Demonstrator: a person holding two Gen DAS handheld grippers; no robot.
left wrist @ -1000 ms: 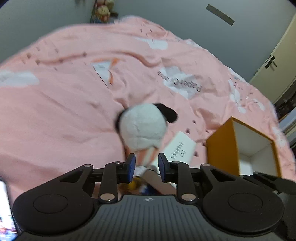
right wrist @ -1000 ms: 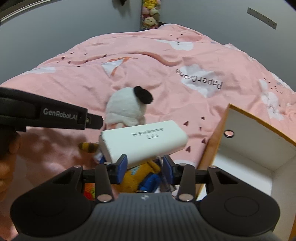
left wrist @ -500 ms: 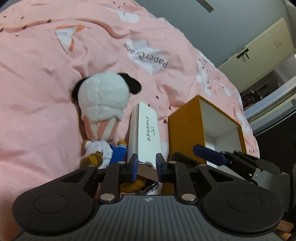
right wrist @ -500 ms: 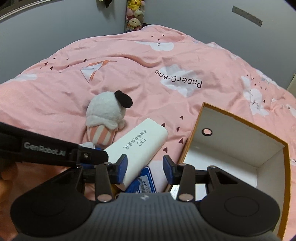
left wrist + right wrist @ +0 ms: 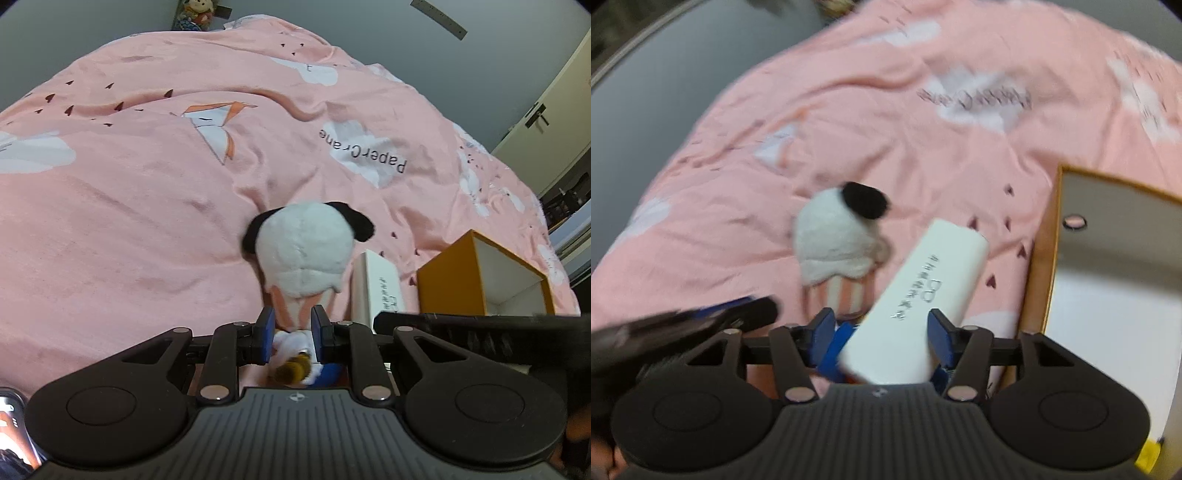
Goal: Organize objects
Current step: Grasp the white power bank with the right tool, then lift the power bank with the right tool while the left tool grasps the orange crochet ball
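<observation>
The plush toy (image 5: 304, 254) is judged light, soft and compressible; it will deform under the pads, so take it at the narrow striped body below the head, not at the round head, which would bulge out of a grip. The left gripper (image 5: 291, 334) is closed nearly fully on that striped section, in the lower centre of the left wrist view. The toy has a white fuzzy head, two black ears, a pink-and-white striped body and blue and yellow parts below. The white box (image 5: 916, 295) is judged rigid, smooth and light; grip across its short sides near one end. It lies between the fingers of the right gripper (image 5: 882, 336), whose jaws have just been opening and stand apart from its sides. The orange box (image 5: 480, 280), open and white inside, stands at the right on the pink bedspread (image 5: 129, 206).
</observation>
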